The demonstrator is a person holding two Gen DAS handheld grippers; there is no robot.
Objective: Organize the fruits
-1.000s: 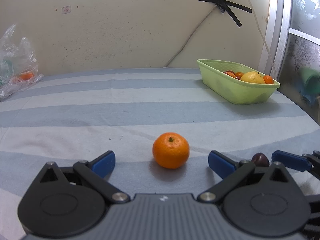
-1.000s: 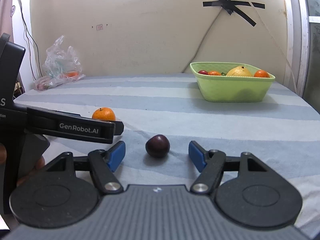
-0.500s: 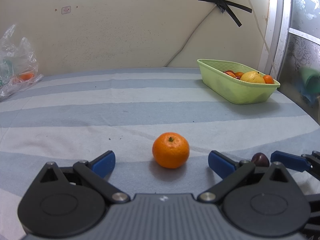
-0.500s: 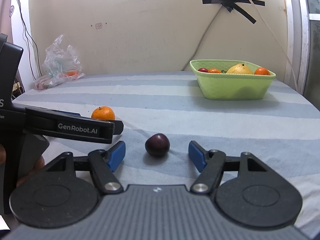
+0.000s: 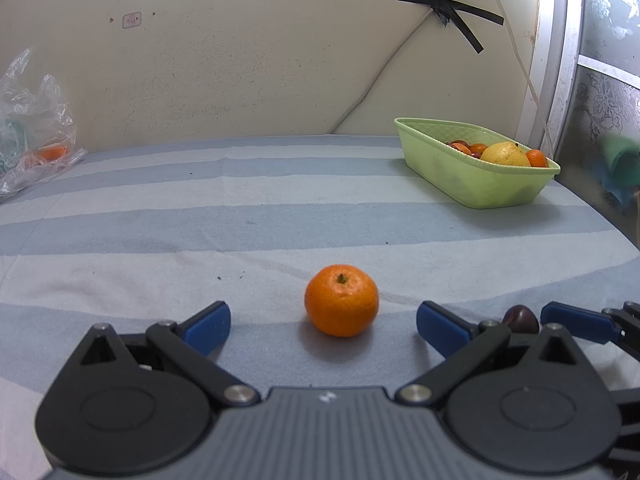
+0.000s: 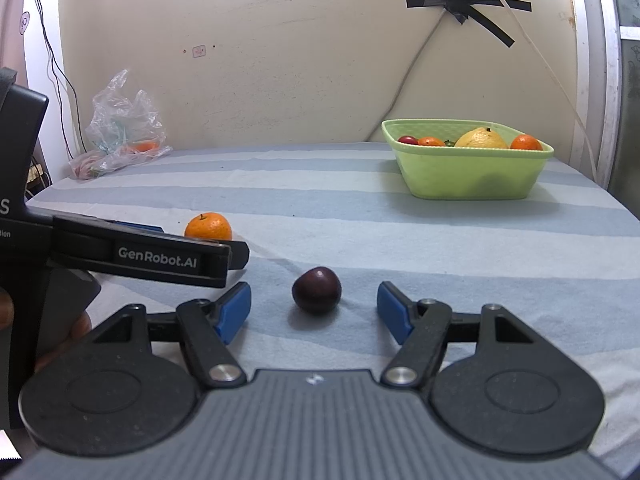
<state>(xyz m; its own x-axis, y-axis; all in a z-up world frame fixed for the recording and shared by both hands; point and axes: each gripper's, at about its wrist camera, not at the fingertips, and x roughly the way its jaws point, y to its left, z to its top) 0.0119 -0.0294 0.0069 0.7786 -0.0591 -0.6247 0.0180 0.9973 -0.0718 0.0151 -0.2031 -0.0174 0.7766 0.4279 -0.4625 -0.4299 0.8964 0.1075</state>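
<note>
- Your left gripper (image 5: 323, 326) is sitting low in the left wrist view with its jaws standing wide apart and gripping nothing.
- The orange (image 5: 341, 300) is resting on the striped cloth (image 5: 240, 216) of the worktop, just ahead of the blue pads and between their lines, a little right of the frame's centre. Neither pad is touching it.
- Your right gripper (image 6: 314, 313) is filling the bottom of the right wrist view, its jaws also held wide and closing on nothing.
- The dark plum (image 6: 317, 290) is lying between the two blue pads, near the middle of that frame, with a clear gap of cloth on each side.
- In the right wrist view, your left gripper is reaching in from the left edge as a black bar, with the orange showing just behind its tip.
- In the left wrist view, the plum is peeking out at the lower right, partly hidden behind the left gripper's linkage, with a blue pad of your right gripper just beside it.
- The green basket (image 6: 468, 178) is standing at the upper right of both frames, well apart from both grippers, near the wall. It is holding a yellow fruit (image 6: 482, 139), several small oranges and a red fruit.
- A crumpled plastic bag (image 6: 120, 132) is lying at the upper left, against the wall.
</note>
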